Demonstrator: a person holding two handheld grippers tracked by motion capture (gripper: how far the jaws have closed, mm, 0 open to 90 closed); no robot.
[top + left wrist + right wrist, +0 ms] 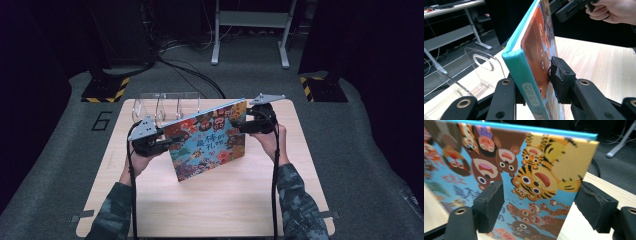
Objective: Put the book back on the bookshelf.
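Picture book [209,141] standing on edge, long axis across your table [210,210], cover toward you, your left gripper [172,142] clamped on its spine end, your right gripper [239,124] released, straddling the opposite edge.

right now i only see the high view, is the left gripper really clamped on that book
observer: yes, the left gripper is shut on the book, with one pad flat on the front cover next to the teal spine.
operator: and the right one, has it got the far corner
observer: no, the right gripper is open. One of its fingers sits in front of the cover, the other is past the book's edge, and neither is pressing.
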